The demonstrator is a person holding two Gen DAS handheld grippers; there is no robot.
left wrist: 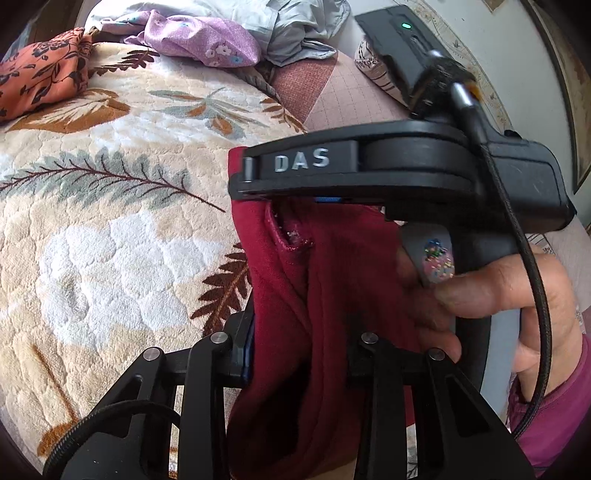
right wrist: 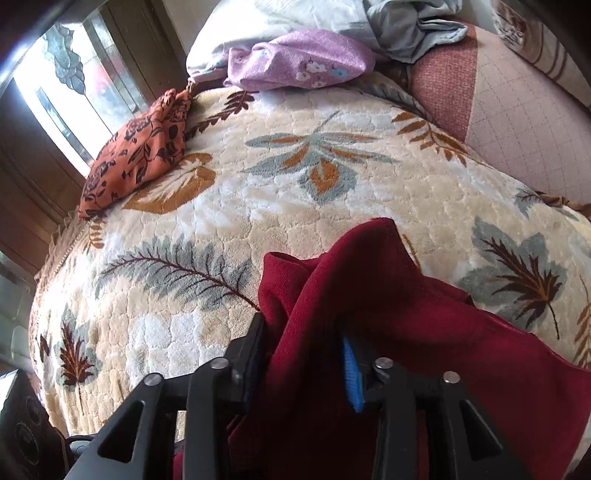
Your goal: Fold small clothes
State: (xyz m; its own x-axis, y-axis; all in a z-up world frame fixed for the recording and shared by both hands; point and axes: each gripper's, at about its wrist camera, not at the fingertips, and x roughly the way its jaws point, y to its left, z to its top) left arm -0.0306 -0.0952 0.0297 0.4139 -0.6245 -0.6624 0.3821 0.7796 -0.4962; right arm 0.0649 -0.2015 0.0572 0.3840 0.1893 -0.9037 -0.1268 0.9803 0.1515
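The only readable lettering is "DAS", in raised pale capitals on the black side of the right gripper (left wrist: 295, 201), seen from the left wrist camera; nothing legible shows in the right wrist view

A dark red soft garment (right wrist: 369, 295) hangs over a plush cream bed blanket (right wrist: 258, 192) patterned with grey-green, rust and brown leaves. At its far edge lie an orange cloth bundle with dark flowers (right wrist: 140, 155), a lilac cloth with small white and blue blossoms (right wrist: 299, 61) and a crumpled pale grey cloth (right wrist: 413, 29). The black hand-held gripper (right wrist: 303, 365) shows a blue pad.
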